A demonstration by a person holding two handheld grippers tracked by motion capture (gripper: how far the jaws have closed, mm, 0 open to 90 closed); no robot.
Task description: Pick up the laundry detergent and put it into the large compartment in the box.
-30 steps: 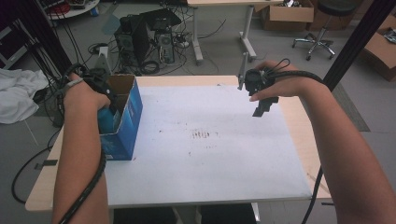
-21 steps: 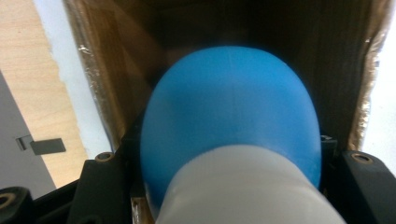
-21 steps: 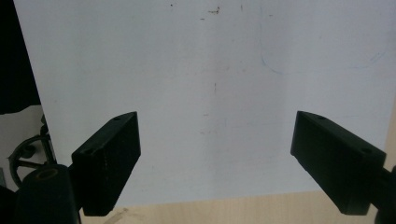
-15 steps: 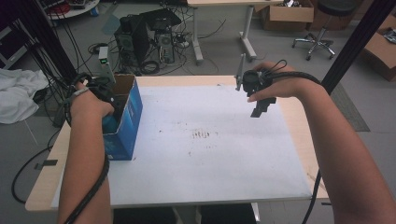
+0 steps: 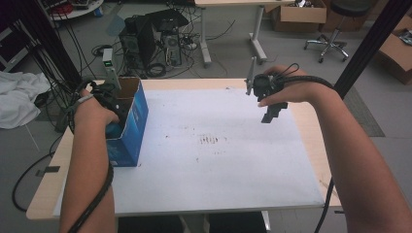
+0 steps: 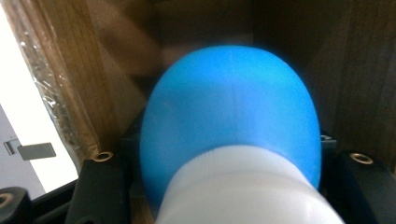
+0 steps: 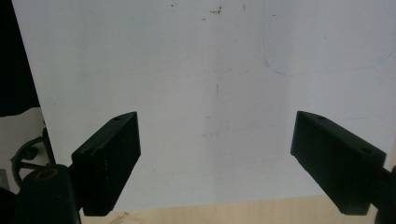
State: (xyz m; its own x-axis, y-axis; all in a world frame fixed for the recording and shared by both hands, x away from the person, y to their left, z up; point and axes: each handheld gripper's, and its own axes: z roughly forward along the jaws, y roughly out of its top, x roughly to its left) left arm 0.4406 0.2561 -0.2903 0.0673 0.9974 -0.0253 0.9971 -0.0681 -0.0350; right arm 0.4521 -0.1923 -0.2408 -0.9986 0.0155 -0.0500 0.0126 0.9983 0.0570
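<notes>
Left gripper [image 5: 112, 104] sunk deeper into blue box [image 5: 129, 127], fingers clamping blue-and-white object [image 6: 231, 135], right gripper [image 7: 217, 161] fingers wide apart, empty, above counter [image 5: 218, 160]

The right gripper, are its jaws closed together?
No, the right gripper has its jaws wide apart, with bare white table sheet between them.

Light wooden table [image 5: 301, 114], white sheet [image 5: 218, 160] covering most of it, blue cardboard box [image 5: 128, 128] at left edge

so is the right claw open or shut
Open: in the right gripper view the right claw has its two black jaws wide apart over the white table sheet, nothing between.
</notes>
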